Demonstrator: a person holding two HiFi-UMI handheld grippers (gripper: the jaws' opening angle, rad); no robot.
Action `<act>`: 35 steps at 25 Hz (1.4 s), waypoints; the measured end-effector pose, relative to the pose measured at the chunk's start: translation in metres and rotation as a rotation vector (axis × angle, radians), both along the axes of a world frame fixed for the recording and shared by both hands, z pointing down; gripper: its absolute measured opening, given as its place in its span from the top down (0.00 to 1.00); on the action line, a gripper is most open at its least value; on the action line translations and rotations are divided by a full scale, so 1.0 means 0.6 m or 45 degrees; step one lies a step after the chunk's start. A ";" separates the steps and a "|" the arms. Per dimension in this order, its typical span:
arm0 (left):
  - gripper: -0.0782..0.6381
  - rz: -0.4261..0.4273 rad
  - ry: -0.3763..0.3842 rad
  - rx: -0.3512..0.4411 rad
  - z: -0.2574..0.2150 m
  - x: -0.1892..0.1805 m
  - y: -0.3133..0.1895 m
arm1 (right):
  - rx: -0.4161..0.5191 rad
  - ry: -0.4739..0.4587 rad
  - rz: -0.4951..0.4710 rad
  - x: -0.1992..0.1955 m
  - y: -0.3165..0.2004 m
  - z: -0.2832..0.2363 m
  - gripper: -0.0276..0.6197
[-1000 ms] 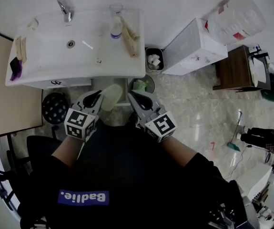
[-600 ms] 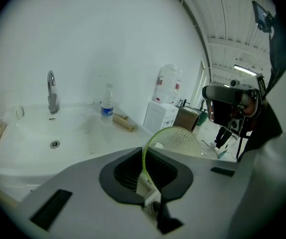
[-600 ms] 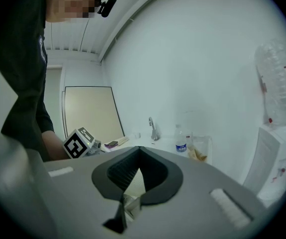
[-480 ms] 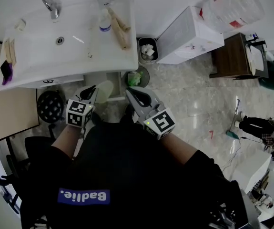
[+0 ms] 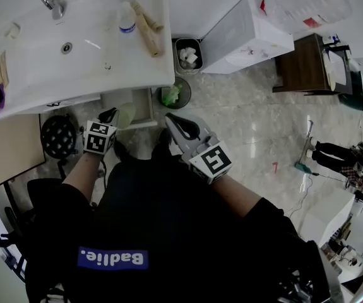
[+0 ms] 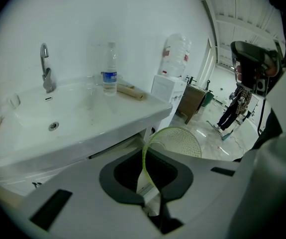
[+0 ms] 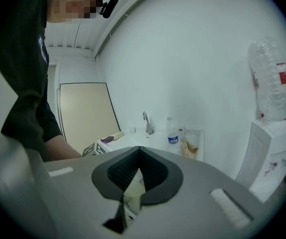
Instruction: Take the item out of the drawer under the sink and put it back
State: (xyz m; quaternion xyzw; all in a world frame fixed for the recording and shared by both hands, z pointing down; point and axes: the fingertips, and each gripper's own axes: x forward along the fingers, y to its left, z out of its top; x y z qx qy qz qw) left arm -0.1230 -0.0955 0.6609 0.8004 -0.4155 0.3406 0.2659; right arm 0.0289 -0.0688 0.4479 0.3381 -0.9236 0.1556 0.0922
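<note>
A pale green perforated strainer [image 5: 125, 113] hangs by its thin handle from my left gripper [image 5: 110, 116], which is shut on it just in front of the open white drawer [image 5: 146, 109] under the sink [image 5: 74, 62]. In the left gripper view the strainer's [image 6: 180, 142] round bowl rises above the jaws, with the handle pinched between them at the left gripper [image 6: 150, 183]. My right gripper [image 5: 180, 126] is held to the right of the drawer, off the floor. In the right gripper view the right gripper [image 7: 138, 151] has its tips together and nothing between them.
On the sink top stand a water bottle [image 5: 125, 23], a wooden stick [image 5: 144, 24] and the faucet [image 5: 50, 2]. A small bin [image 5: 186, 55] and a green bucket [image 5: 172, 95] sit right of the sink, then a water dispenser [image 5: 247, 36]. A black stool [image 5: 58, 137] stands at the left.
The head view has swung, sliding the sink up and left. My left gripper stays by the drawer with the strainer, a little nearer the sink. The right gripper has dropped back from the sink.
</note>
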 end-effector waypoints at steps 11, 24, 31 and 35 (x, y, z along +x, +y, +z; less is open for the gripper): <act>0.86 0.048 -0.125 -0.113 0.110 0.005 -0.027 | -0.070 0.022 -0.003 0.021 0.002 0.047 0.96; 0.86 0.068 -0.278 -0.312 0.263 0.020 -0.043 | -0.161 0.101 0.033 0.082 0.004 0.099 0.96; 0.86 0.038 -0.327 -0.360 0.317 0.019 -0.063 | -0.229 0.137 0.070 0.113 0.006 0.127 0.96; 0.86 0.003 -0.318 -0.404 0.344 0.020 -0.063 | -0.238 0.163 0.061 0.122 0.008 0.136 0.96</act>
